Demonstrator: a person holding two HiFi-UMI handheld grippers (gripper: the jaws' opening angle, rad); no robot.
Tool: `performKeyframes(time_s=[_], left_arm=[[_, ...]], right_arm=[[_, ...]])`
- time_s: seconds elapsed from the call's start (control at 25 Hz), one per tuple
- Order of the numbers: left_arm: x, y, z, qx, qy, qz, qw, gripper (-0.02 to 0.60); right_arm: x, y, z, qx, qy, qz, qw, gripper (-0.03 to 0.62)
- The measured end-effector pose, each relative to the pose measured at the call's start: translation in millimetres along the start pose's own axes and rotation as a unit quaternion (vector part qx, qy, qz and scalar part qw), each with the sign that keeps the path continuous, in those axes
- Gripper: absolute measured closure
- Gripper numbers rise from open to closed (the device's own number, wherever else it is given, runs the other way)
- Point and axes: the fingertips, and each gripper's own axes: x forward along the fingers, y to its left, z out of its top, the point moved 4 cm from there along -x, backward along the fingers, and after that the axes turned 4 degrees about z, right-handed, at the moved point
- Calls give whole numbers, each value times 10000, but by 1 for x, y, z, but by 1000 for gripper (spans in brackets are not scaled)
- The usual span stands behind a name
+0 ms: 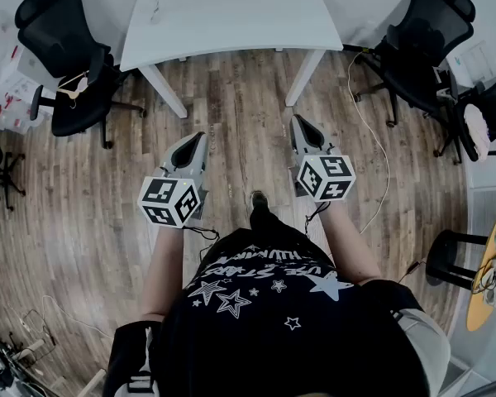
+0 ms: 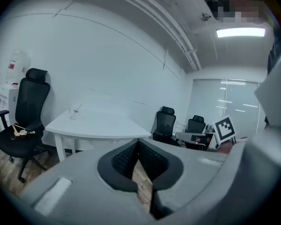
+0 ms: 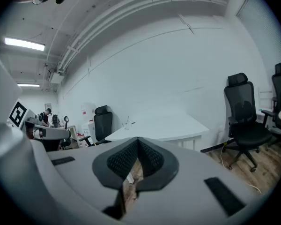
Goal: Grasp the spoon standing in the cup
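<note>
None of the grasp is done yet. The white tabletop (image 1: 231,15) lies well ahead of both tools, with open wooden floor (image 1: 240,122) between. The left hand-held gripper (image 1: 197,139) and the right hand-held gripper (image 1: 301,123) are held out level in front of the person, side by side and apart. Each one's jaws are closed tip to tip with nothing between them. The cup (image 2: 74,114) stands on the tabletop, ahead and somewhat to the left of the left hand-held gripper and farther off to the left of the right one. The spoon (image 2: 77,108) sticks up out of it at a slant. It is too small to tell which way its bowl faces. By my judgement the whole job is left: walking up, spreading a pair of jaws, and closing on the handle above the rim.

Around them, one black chair (image 1: 66,64) sits off to the left of the left hand-held gripper, and another chair (image 1: 422,40) is off to the right of the right one. A dark stool (image 1: 453,263) stands behind and right. A thin cable (image 1: 372,131) trails over the floor right of the right hand-held gripper. Nothing lies on the direct line to the cup.
</note>
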Motion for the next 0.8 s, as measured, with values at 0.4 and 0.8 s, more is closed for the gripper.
performKeyframes(time_s=[0.4, 0.8], left_arm=[[-50, -1, -17, -43, 0, -41, 10000, 577], [-85, -2, -42, -100, 144, -94, 9998, 577]], right_arm=[[-35, 38, -16, -57, 58, -125, 9999, 585], [-64, 56, -35, 185, -24, -388, 9991, 585]])
